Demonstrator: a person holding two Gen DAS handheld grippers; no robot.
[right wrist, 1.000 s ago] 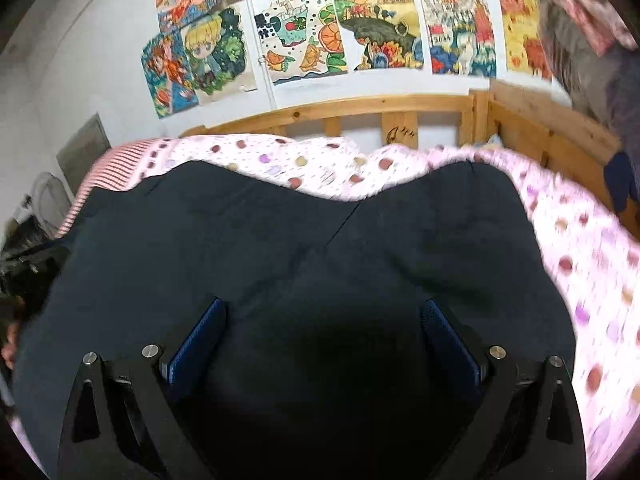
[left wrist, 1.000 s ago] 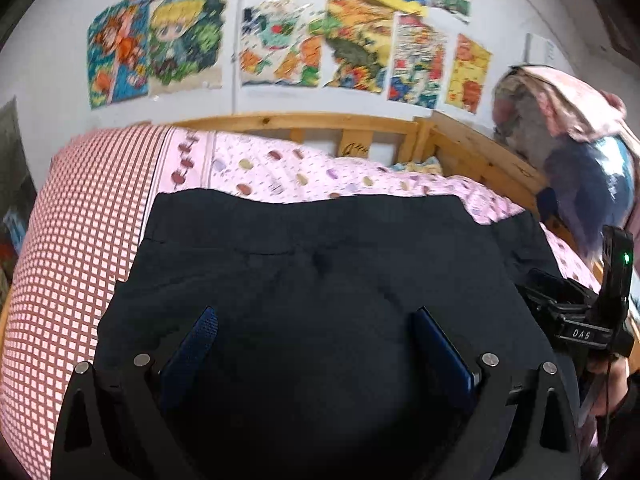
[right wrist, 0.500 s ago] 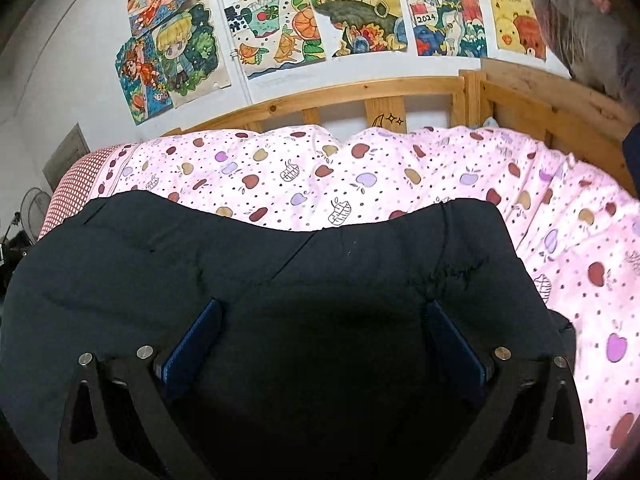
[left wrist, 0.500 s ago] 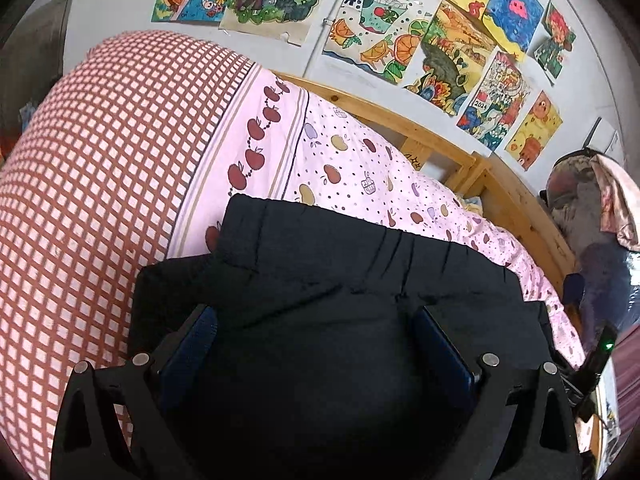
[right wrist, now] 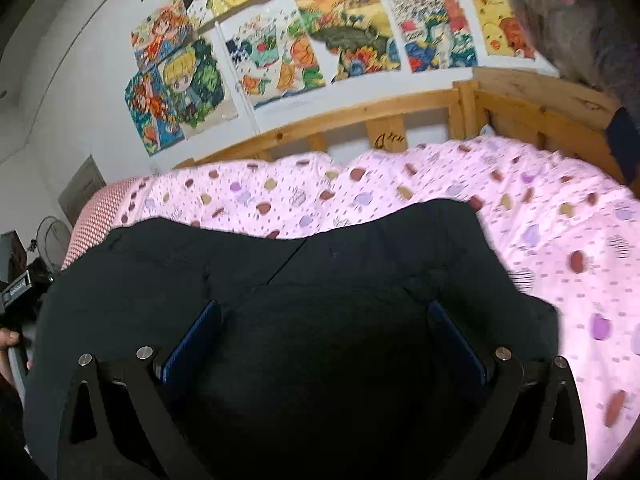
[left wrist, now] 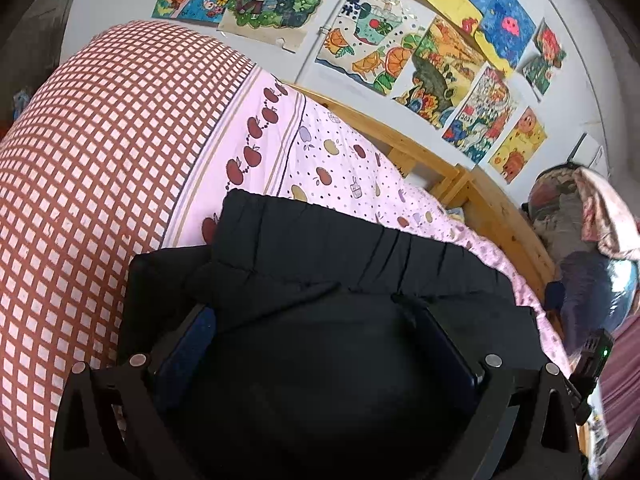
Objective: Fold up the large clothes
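Note:
A large black garment (left wrist: 360, 248) with a gathered elastic waistband lies on the pink fruit-print bed sheet (left wrist: 344, 160). My left gripper (left wrist: 320, 320) is open, and the black cloth fills the wide gap between its blue pads (left wrist: 196, 336) and hides the tips. In the right wrist view the same black garment (right wrist: 280, 264) spreads across the sheet (right wrist: 560, 220). My right gripper (right wrist: 324, 320) is open as well, its blue pads (right wrist: 196, 332) far apart with cloth bunched between them and over the tips.
A red-and-white checked pillow (left wrist: 100, 160) bulges on the left. A wooden bed rail (right wrist: 360, 120) runs behind, under drawings on the wall (right wrist: 280, 52). Clothes hang at the right (left wrist: 580, 220). A hand (right wrist: 8, 340) shows at the left edge.
The left wrist view has swung left toward the checked pillow, and the waistband now lies doubled over the cloth. The right gripper has drawn back slightly, with more wall showing. Both grippers stay wide.

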